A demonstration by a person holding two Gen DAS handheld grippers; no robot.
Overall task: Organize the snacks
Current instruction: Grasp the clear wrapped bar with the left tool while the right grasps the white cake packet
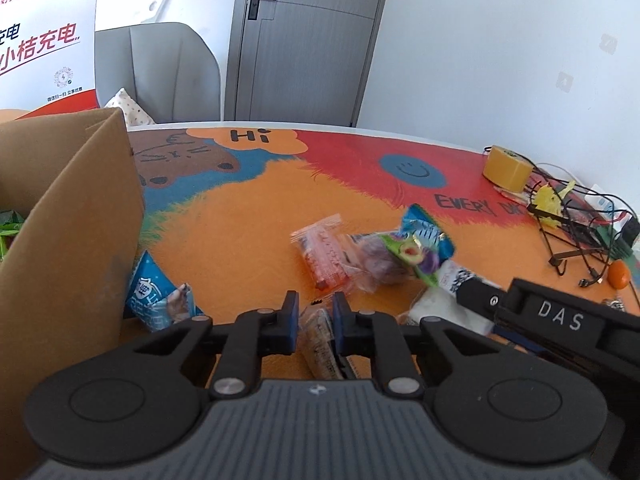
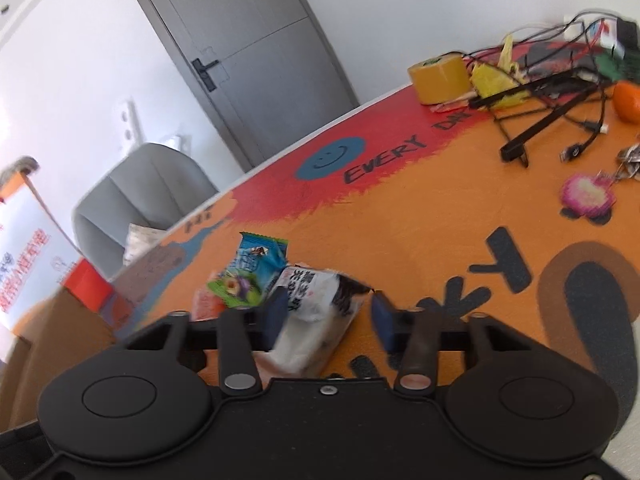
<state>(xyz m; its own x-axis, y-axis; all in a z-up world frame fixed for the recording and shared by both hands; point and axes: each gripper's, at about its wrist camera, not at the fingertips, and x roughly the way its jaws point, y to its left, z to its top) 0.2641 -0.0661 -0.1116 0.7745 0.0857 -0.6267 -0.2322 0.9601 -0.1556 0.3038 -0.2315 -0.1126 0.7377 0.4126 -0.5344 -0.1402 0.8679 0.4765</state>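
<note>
My left gripper (image 1: 315, 307) is shut on a brown-and-clear snack packet (image 1: 318, 340) low over the mat. A cardboard box (image 1: 68, 216) stands at the left, with a blue snack bag (image 1: 156, 296) against its wall. A pile of snacks lies ahead: an orange-clear packet (image 1: 326, 256), a green-purple packet (image 1: 404, 254) and a blue packet (image 1: 428, 228). My right gripper (image 2: 324, 312) is open around a white-and-black snack packet (image 2: 316, 308); it also shows in the left wrist view (image 1: 448, 300). The right gripper body (image 1: 560, 320) shows at the right.
The colourful table mat (image 1: 248, 216) covers the table. At the far right are a yellow tape roll (image 2: 440, 76), tangled cables and a black stand (image 2: 548, 116), an orange fruit (image 2: 628, 100) and a pink keychain (image 2: 586, 196). A grey chair (image 1: 172, 68) and door (image 1: 304, 36) are behind.
</note>
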